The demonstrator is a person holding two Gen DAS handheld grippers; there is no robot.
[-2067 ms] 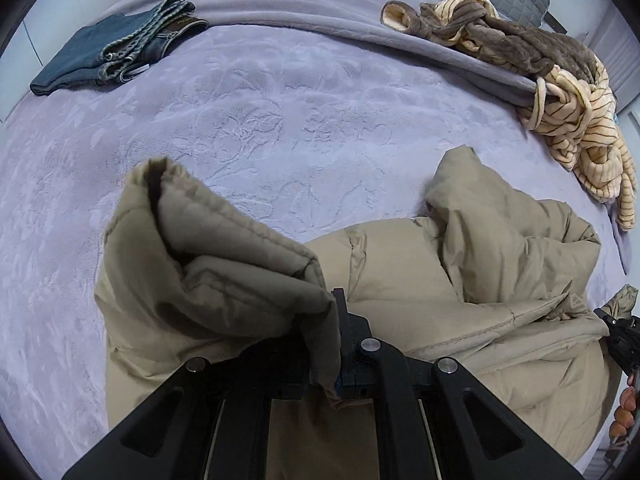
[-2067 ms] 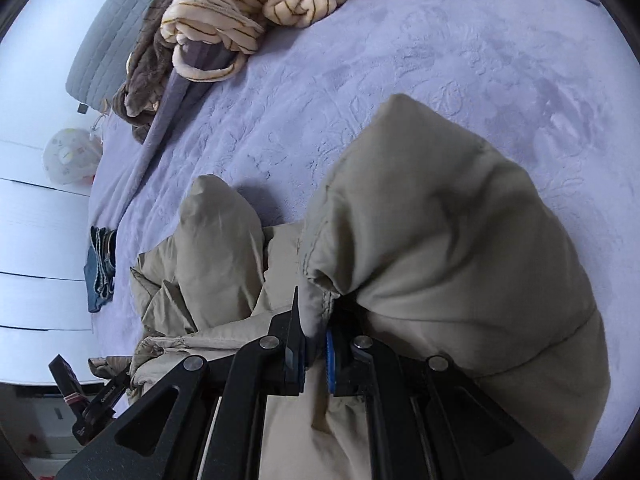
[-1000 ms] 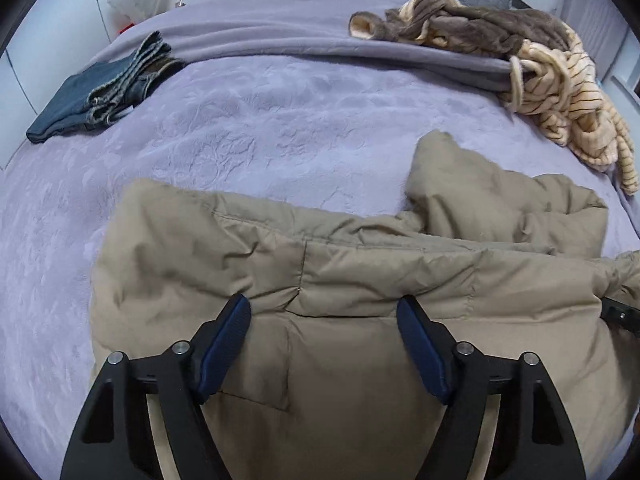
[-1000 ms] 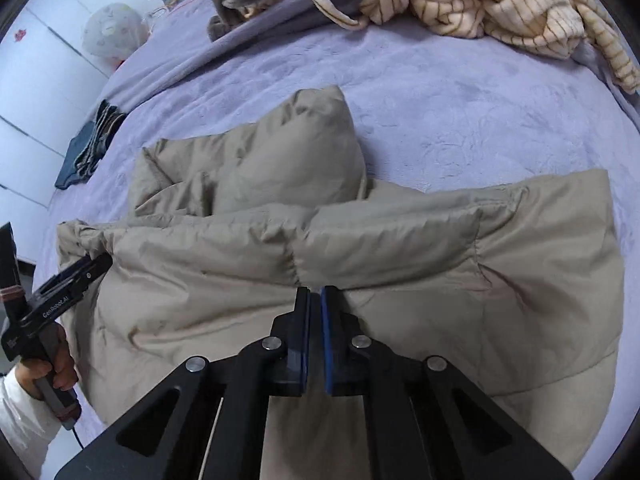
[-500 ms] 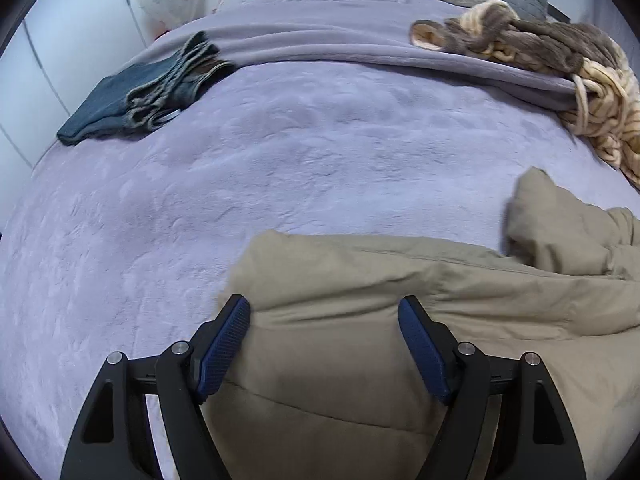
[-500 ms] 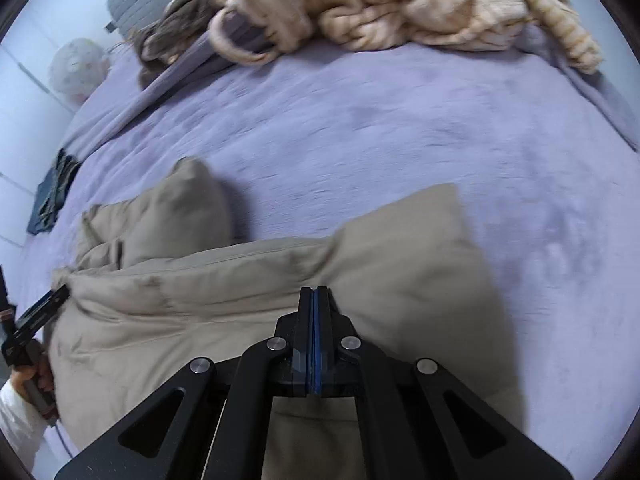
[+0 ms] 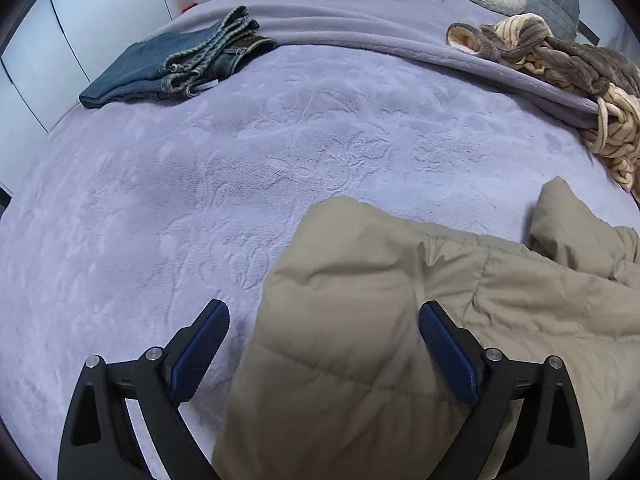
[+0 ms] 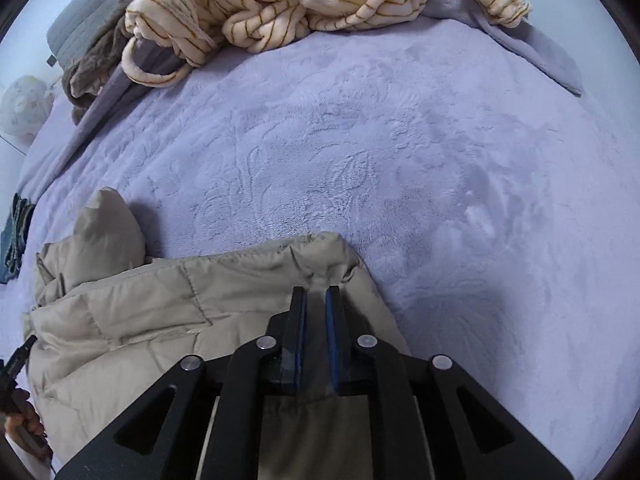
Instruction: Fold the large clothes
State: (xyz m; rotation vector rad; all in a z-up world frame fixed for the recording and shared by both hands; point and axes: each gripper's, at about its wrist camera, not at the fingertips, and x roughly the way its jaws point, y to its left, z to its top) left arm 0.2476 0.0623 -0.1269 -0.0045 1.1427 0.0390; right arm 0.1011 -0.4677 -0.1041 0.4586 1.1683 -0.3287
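Beige padded jacket (image 7: 360, 360) now laid folded on lilac plush bed (image 7: 240, 180). Left gripper (image 7: 324, 352) fingers spread wide, released. Right gripper (image 8: 316, 320) fingers opening, jacket edge between. Fold step looks done.

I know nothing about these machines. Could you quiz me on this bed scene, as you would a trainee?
1. True or false: the puffy beige quilted jacket hangs on a rack.
2. Which garment lies folded at the far left corner of the lilac plush bedspread? A) blue denim jeans B) red scarf C) white shirt
3. Fill in: the left tongs stand wide ____.

Key: 1 false, it lies on the bedspread; 2 A; 3 open.
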